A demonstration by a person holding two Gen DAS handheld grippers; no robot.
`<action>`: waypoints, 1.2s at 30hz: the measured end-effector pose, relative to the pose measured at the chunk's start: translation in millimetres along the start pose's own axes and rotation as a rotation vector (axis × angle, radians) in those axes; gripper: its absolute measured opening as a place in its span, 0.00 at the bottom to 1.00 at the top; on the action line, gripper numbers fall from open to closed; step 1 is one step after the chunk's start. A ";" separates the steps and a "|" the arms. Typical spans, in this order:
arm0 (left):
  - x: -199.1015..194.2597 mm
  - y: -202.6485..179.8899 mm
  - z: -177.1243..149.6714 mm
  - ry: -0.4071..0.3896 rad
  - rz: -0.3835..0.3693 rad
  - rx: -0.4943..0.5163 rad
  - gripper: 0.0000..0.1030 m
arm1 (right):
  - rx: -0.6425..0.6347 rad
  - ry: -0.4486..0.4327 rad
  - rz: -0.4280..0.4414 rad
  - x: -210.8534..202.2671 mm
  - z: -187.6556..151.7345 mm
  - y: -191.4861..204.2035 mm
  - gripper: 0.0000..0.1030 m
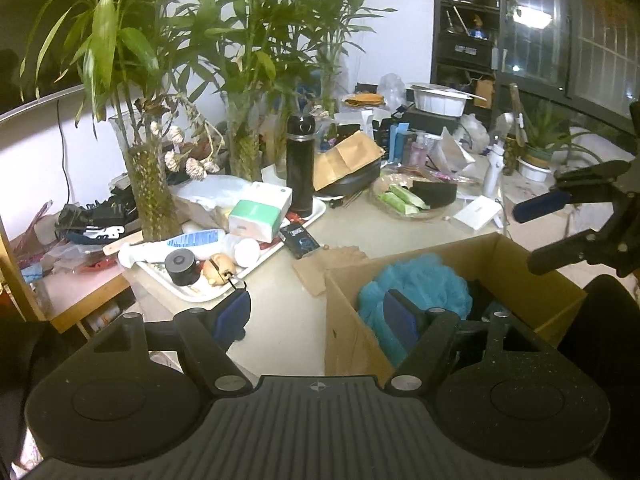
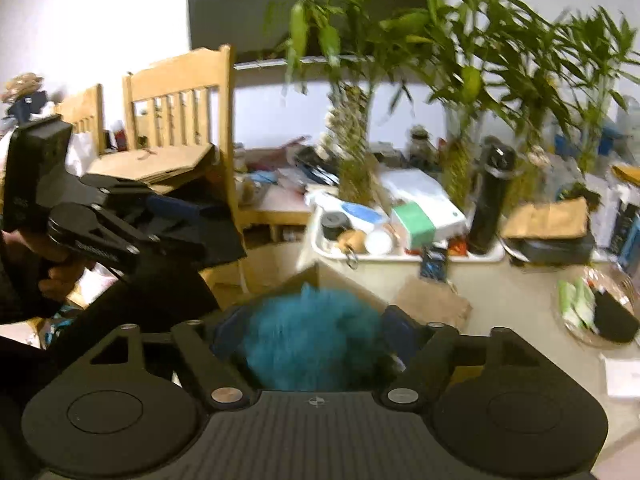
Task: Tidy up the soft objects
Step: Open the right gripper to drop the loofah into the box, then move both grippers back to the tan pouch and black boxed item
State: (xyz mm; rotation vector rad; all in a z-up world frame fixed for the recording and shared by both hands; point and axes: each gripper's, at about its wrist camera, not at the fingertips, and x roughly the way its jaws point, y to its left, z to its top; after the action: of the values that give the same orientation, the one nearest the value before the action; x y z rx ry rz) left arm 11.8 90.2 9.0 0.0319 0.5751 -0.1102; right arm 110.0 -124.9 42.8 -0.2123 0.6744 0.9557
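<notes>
A teal mesh bath pouf (image 1: 420,284) lies inside an open cardboard box (image 1: 440,248) on the pale table. My left gripper (image 1: 316,320) is open and straddles the box's near left corner, one blue pad over the table and the other in front of the pouf. My right gripper (image 1: 524,238) hangs over the box's right side with its fingers apart and nothing between them. In the right wrist view, that gripper (image 2: 312,332) is open above the blurred pouf (image 2: 312,336) in the box (image 2: 316,270). A hand holds the left gripper (image 2: 224,232) at the left.
Behind the box are a white tray (image 1: 304,222) with bottles and a tissue pack (image 1: 260,212), a black flask (image 1: 300,164), glass vases of bamboo (image 1: 148,184), brown paper (image 1: 320,268) and a glass dish (image 1: 408,204) of green packets. A wooden chair (image 2: 180,96) stands at the left.
</notes>
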 end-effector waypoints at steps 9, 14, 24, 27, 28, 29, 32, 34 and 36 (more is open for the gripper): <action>7.7 -2.8 2.3 0.013 -0.023 -0.003 0.71 | 0.130 -0.008 -0.099 -23.1 -24.2 -28.0 0.89; 19.9 -10.1 10.3 0.014 -0.044 0.011 0.71 | 0.164 -0.009 -0.146 -32.9 -31.2 -40.2 0.91; 38.9 -24.9 30.1 -0.006 -0.090 0.048 0.71 | 0.166 -0.031 -0.211 -43.5 -27.9 -58.5 0.95; 41.6 -27.8 32.8 -0.010 -0.092 0.068 0.71 | 0.191 -0.048 -0.237 -46.4 -30.4 -69.0 1.00; 42.7 -28.0 33.4 -0.012 -0.093 0.070 0.71 | 0.217 -0.054 -0.235 -46.6 -31.6 -74.1 1.00; 43.5 -27.8 33.6 -0.012 -0.094 0.071 0.71 | 0.239 -0.058 -0.231 -46.4 -33.0 -78.4 1.00; 46.8 -25.3 34.4 -0.011 -0.096 0.069 0.71 | 0.286 -0.061 -0.222 -44.6 -38.1 -88.2 1.00; 49.3 -22.8 35.6 -0.010 -0.092 0.065 0.71 | 0.285 -0.060 -0.226 -42.6 -38.7 -91.4 1.00; 52.0 -19.0 36.9 -0.009 -0.087 0.057 0.71 | 0.282 -0.059 -0.231 -40.6 -38.3 -94.2 1.00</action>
State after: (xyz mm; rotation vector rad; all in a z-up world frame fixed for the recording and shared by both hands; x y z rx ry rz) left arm 72.9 64.1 11.7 0.0617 0.5642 -0.2114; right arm 153.6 -224.0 26.6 -0.0116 0.7057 0.6353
